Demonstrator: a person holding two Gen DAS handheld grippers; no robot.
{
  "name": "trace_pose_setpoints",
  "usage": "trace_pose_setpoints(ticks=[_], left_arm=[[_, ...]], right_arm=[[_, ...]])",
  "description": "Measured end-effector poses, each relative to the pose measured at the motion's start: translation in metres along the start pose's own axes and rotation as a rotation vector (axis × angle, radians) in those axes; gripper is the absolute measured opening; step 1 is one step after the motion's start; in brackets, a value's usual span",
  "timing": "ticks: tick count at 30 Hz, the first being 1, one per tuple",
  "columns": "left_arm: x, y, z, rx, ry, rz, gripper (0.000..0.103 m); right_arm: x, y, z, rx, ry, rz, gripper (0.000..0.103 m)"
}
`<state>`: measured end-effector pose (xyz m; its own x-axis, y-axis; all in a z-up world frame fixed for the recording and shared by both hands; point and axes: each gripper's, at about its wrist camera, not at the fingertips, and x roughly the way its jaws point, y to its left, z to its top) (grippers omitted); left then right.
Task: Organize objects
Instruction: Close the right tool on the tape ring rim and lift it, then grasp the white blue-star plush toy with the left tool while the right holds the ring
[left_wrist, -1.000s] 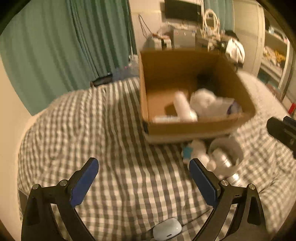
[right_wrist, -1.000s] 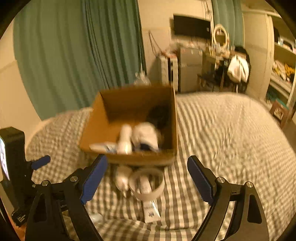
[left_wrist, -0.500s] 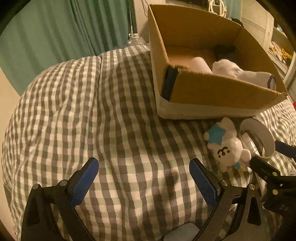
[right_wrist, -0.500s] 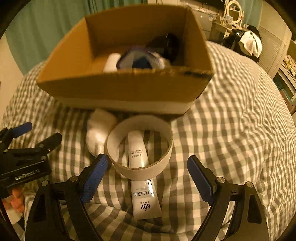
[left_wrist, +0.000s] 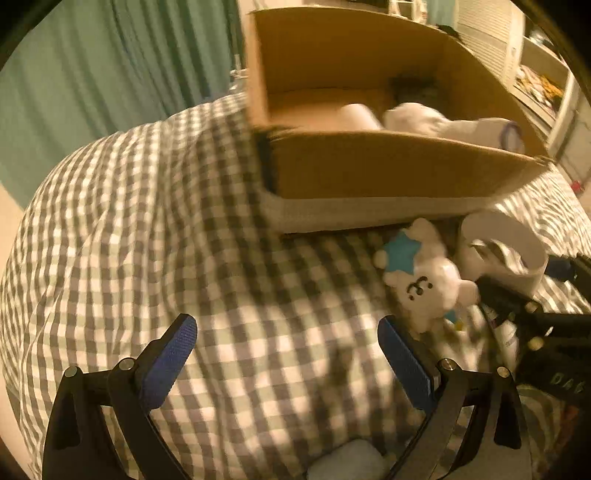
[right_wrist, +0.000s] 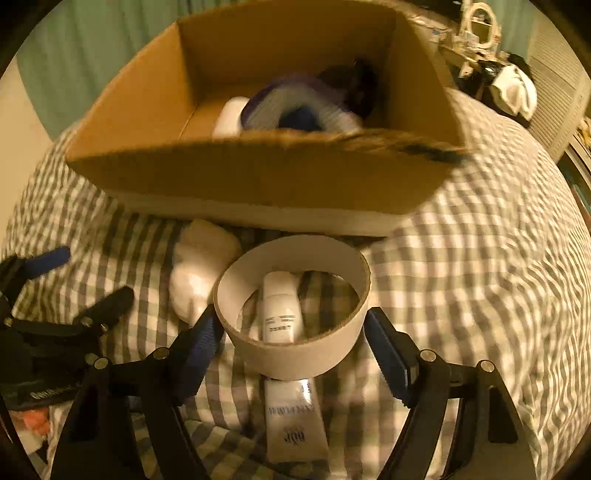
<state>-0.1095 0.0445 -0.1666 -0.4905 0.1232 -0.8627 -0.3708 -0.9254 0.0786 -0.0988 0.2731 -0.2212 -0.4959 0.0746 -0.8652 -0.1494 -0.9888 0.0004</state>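
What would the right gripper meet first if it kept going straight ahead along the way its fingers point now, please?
Most likely the white ring: it sits directly between the open fingers of the right gripper, with the cream tube lying through it on the checked bedcover. The cardboard box stands beyond.

One box (right_wrist: 258, 177) sits on one checked cover (left_wrist: 129, 221). Outside it lie one plush (left_wrist: 424, 280), one ring (right_wrist: 291, 354) and one tube (right_wrist: 295, 417). Two grippers (left_wrist: 286, 354) (right_wrist: 291, 354) show.
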Motion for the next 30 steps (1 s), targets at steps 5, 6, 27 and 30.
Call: trace_pose_setpoints(ticks=[5,6,27,30], left_arm=[[-0.003,-0.027,0.008,0.073,-0.020,-0.076,0.101],[-0.002,-0.033,0.010,0.088,-0.023,-0.077,0.101],[0.035,-0.101,0.024,0.263,-0.004,-0.148,0.046],[0.027,-0.100,0.024,0.261,-0.024,-0.137,0.046]], right_arm=[[-0.038,-0.025,-0.010,0.076,-0.093,-0.003,0.078],[-0.041,-0.028,-0.011,0.086,-0.100,-0.010,0.078],[-0.038,-0.045,-0.004,0.162,-0.111,-0.025,0.078],[-0.040,-0.044,-0.004,0.164,-0.114,-0.032,0.078]])
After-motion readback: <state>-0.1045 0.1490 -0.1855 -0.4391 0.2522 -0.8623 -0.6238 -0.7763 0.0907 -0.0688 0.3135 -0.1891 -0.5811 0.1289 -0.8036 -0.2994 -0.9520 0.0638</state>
